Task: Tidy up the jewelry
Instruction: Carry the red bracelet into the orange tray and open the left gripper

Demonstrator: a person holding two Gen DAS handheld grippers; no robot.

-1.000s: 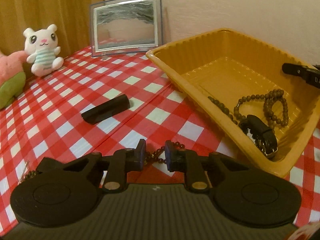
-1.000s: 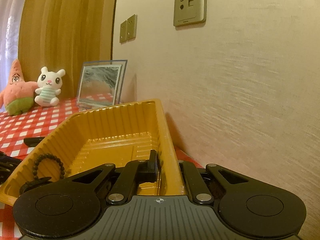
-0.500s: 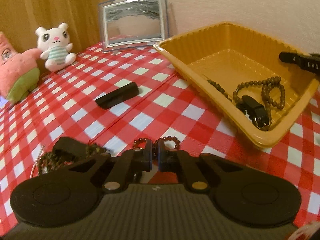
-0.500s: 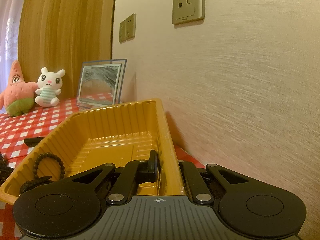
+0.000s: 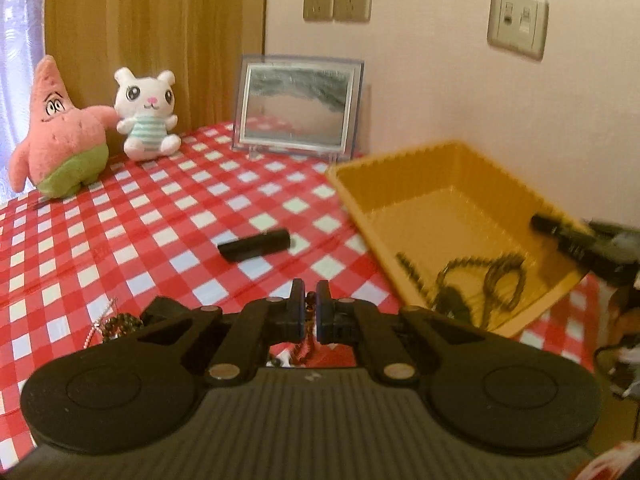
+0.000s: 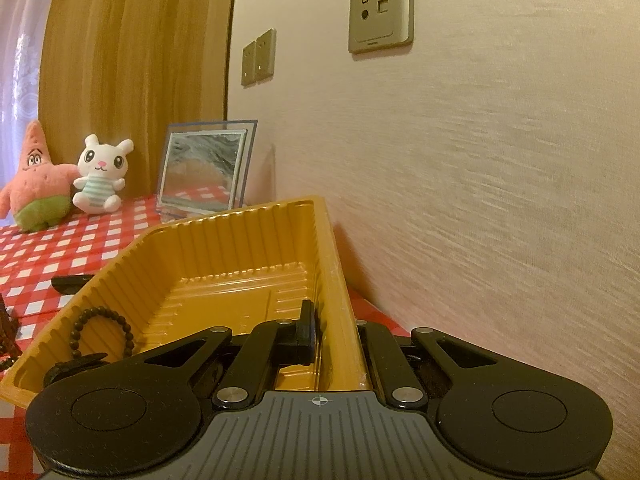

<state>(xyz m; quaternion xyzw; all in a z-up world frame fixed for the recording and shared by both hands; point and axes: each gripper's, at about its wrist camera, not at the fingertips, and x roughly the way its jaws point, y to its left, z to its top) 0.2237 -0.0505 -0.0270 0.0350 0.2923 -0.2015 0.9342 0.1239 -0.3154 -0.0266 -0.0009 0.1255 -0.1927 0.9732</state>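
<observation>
Left gripper [image 5: 309, 312]: I see its two fingers squeezed nearly together on a small reddish-brown bead bracelet [image 5: 307, 330]. The beads hang down between the fingers, up off the cloth.

Right gripper [image 6: 334, 330]: It pinches the near right wall of the yellow tray [image 6: 248, 248]. One finger is inside the tray and one is outside. I think it holds the tray steady.

Where the bracelet must go: I think it goes in the tray. From my left gripper the tray [image 5: 448, 184] lies ahead and to the right. The tray's long side runs away from me toward the wall.

Which hand is nearer: The right one touches the tray, but it is busy. The left one has the beads, so the left one must swing right and go over the tray's near rim.

In the tray now: A loop of dark beads [image 6: 100, 330] and a dark watch [image 6: 72, 366] lie at the near end. In the left view they look blurry.

More to pick up: A bunch of beads with a thin chain [image 5: 116, 322] lies on the cloth just left of my left gripper.

Also on the checked tablecloth [image 5: 120, 232]: A black bar [image 5: 254, 245] lies ahead of me, its long side going left to right.

What could go wrong: The hanging beads may catch on the tray rim.
</observation>
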